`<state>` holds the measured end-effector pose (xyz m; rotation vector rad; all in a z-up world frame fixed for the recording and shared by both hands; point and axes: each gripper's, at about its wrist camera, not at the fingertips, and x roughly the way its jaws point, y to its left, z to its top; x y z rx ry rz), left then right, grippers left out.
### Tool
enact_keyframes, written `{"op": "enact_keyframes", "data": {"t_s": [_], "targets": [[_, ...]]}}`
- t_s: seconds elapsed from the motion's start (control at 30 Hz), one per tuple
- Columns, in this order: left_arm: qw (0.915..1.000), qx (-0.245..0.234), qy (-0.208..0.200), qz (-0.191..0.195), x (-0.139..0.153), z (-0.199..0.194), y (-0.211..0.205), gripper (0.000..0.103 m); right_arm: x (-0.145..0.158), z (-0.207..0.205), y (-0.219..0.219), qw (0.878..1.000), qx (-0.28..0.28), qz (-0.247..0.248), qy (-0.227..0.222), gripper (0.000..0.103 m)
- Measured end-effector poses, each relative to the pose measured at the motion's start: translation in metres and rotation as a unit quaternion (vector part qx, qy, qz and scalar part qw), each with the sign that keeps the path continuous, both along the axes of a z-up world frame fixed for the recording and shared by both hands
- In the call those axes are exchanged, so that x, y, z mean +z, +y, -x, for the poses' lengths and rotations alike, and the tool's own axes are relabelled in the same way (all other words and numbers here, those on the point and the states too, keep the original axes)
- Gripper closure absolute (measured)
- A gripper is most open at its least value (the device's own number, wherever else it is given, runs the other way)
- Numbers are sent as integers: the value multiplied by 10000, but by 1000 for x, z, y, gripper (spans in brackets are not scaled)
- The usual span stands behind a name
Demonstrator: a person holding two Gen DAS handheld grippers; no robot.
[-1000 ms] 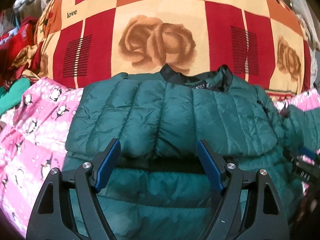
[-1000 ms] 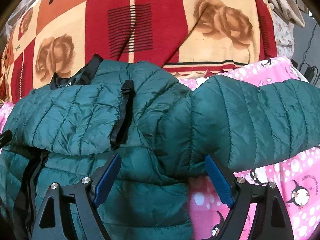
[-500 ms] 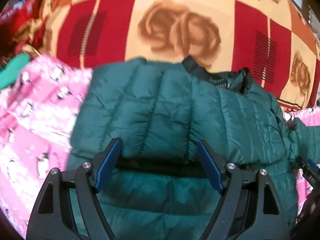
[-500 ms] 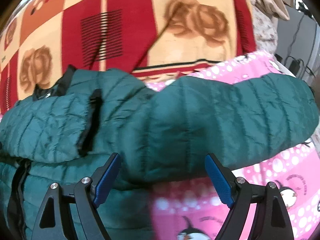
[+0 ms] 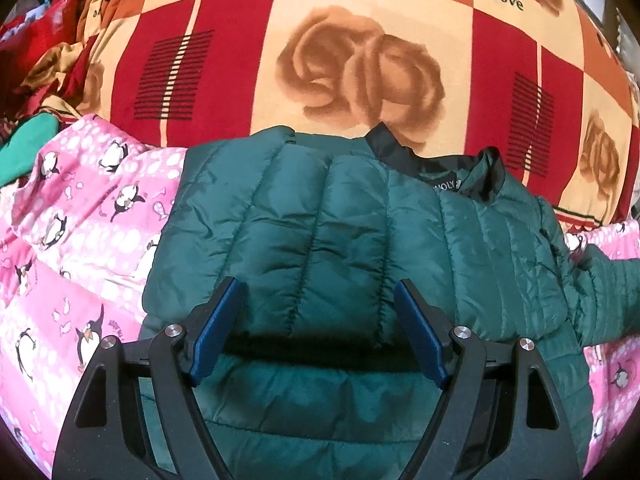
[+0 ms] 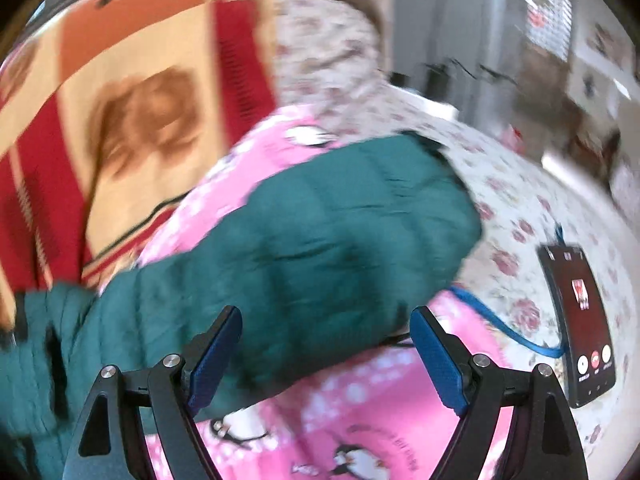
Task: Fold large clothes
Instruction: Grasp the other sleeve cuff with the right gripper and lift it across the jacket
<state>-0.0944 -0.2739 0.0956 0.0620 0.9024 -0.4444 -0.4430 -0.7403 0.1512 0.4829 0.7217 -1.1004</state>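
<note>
A dark green quilted puffer jacket (image 5: 340, 216) lies on a pink penguin-print quilt (image 5: 80, 216), its left sleeve folded across the body and its black collar (image 5: 452, 176) toward the far side. My left gripper (image 5: 318, 312) is open and empty, just above the folded sleeve's near edge. In the blurred right wrist view the jacket's other sleeve (image 6: 320, 240) stretches out to the right over the pink quilt (image 6: 360, 420). My right gripper (image 6: 326, 344) is open and empty, with the sleeve lying between and beyond its fingers.
A red, orange and cream rose-print blanket (image 5: 360, 40) rises behind the jacket. Red and green clothes (image 5: 36, 80) are heaped at the far left. A phone with a lit screen (image 6: 580, 320) and a blue cord (image 6: 504, 332) lie on a floral sheet (image 6: 520, 200) to the right.
My right gripper has swung to the right along the outstretched sleeve toward its cuff; the phone has come into view. My left gripper has shifted slightly over the folded sleeve. Both stay open.
</note>
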Motion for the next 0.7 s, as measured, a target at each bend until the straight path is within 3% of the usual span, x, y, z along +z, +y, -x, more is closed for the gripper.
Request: {"op": "enact_keyframes", "data": {"t_s": [0.13, 0.23, 0.27, 0.3, 0.33, 0.4, 0.53, 0.7], "targets": [[9999, -50, 10, -115, -5, 1, -5, 24, -11, 15, -35, 9984, -198, -389, -363, 19], [9997, -69, -42, -232, -9, 1, -9, 24, -24, 9, -54, 9970, -261, -620, -376, 20], [9996, -74, -69, -266, -10, 1, -10, 24, -24, 6, -57, 9977, -197, -499, -409, 31], [9995, -77, -86, -282, -10, 2, -10, 24, -22, 3, -57, 9984, -97, -384, -413, 49], [9995, -78, -100, -288, -10, 2, -10, 24, -19, -3, -55, 9989, 103, -242, -395, 55], [9995, -66, -116, -272, -9, 1, -10, 24, -12, -9, -47, 9985, 357, -137, -396, 79], [9996, 8, -145, -221, -7, 1, -7, 24, 9, -14, -21, 9934, 849, -16, -770, 81], [9996, 63, -273, -81, 2, 2, -1, 24, 33, -32, 26, 9785, 1598, -75, -1305, 81]]}}
